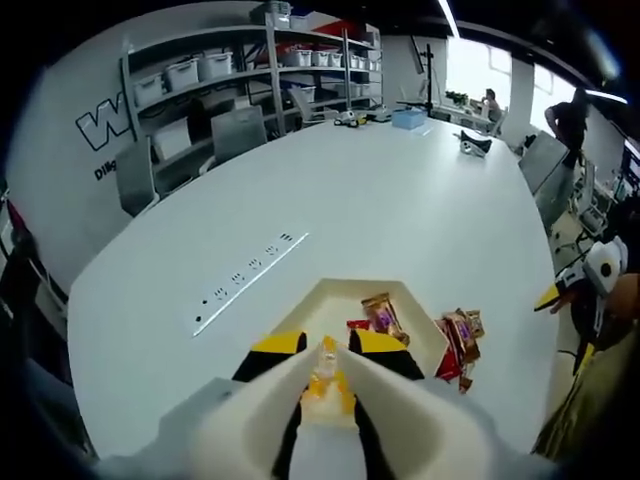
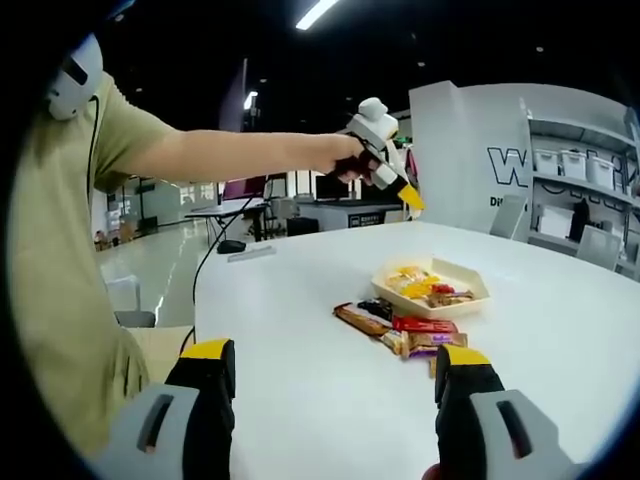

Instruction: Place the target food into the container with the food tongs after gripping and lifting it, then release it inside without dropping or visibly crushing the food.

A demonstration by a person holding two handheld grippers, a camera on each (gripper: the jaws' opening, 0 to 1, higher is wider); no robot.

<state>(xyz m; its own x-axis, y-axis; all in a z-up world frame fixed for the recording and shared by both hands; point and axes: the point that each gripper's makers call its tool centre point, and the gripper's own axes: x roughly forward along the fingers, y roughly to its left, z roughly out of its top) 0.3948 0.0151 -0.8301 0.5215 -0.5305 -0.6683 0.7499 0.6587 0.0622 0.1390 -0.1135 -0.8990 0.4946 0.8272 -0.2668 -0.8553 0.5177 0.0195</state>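
the snack [image 1: 323, 365] above the container [image 1: 330, 300] is mostly hidden by the tongs [image 1: 330, 420]; wrapper print is unreadable.

The table [image 2: 330, 400] looked smooth and matt white. The snack wrappers [image 2: 400, 330] were shiny, crinkled foil or plastic; the cream tray [image 2: 470, 295] seemed matt, the shelf bins [image 1: 185, 72] translucent plastic.

olive short-sleeved shirt [image 2: 60, 250], yellow-tipped black fingers [image 2: 205, 375]

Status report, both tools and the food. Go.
Left tool shut on an orange-wrapped snack, held above the tray. Right tool open, empty, low over the table. Loose snacks beside tray; nothing blocking.
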